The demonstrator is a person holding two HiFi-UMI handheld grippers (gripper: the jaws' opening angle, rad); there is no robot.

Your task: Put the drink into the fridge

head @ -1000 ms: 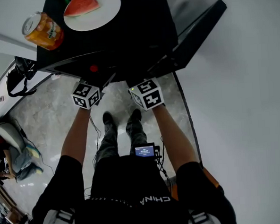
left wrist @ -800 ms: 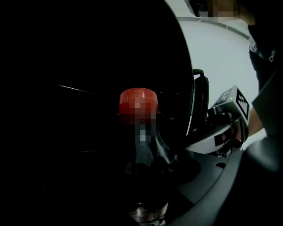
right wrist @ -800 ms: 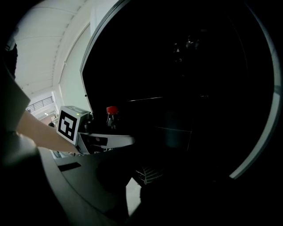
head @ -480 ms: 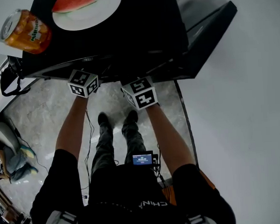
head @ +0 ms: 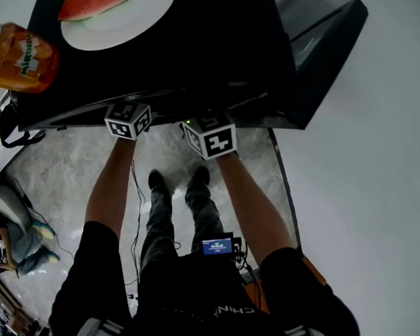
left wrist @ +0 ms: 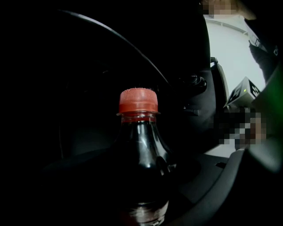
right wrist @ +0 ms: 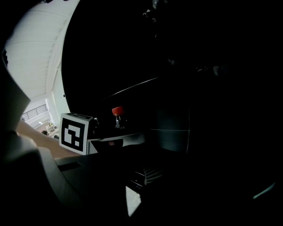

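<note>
A dark cola bottle [left wrist: 139,152] with a red cap stands upright between the jaws of my left gripper [left wrist: 141,198], which is shut on its body inside the dark fridge interior. The right gripper view shows the same bottle [right wrist: 118,117] beside the left gripper's marker cube [right wrist: 74,132]. In the head view both marker cubes, left [head: 127,119] and right [head: 209,134], sit at the front edge of the black fridge [head: 210,57], and the jaws are hidden beneath its top. My right gripper [right wrist: 141,190] has its jaws apart with nothing between them.
An orange soda can [head: 15,49] and a white plate [head: 126,20] with a watermelon slice sit on the fridge top. The fridge door [head: 327,53] hangs open to the right. A white wall lies on the right, and bags and clutter on the floor at left.
Both grippers have moved forward until their cubes reach the fridge's front edge. The can and plate have slid toward the upper left of the head view.
</note>
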